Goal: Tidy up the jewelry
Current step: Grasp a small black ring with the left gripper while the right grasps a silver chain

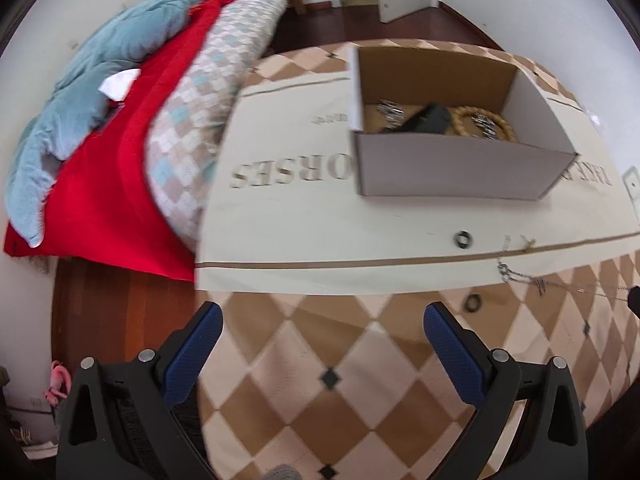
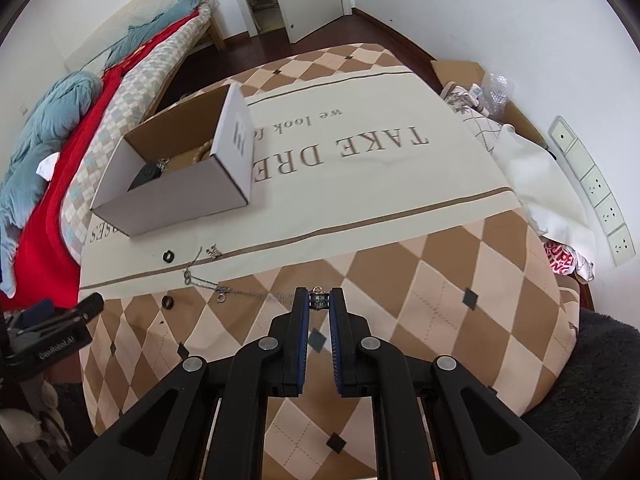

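My right gripper (image 2: 319,300) is shut on a small pendant (image 2: 318,292) at its fingertips. The pendant's silver chain (image 2: 240,290) trails left across the checked tablecloth (image 2: 440,280). Two black rings (image 2: 167,257) (image 2: 168,303) and a small silver clasp (image 2: 214,252) lie near the chain. An open cardboard box (image 1: 460,172) stands further back, holding a wooden bead bracelet (image 1: 484,120), a black item (image 1: 430,118) and a silver piece (image 1: 390,110). My left gripper (image 1: 323,312) hangs open over the cloth, with nothing between its fingers, short of the rings (image 1: 463,239) and chain (image 1: 520,276).
A bed with a red blanket (image 1: 120,200) and a blue quilt (image 1: 100,80) runs along the table's left side. White cloths and packaging (image 2: 540,184) pile at the table's right edge below wall sockets (image 2: 592,184). A dark fluffy seat (image 2: 600,360) sits at the near right.
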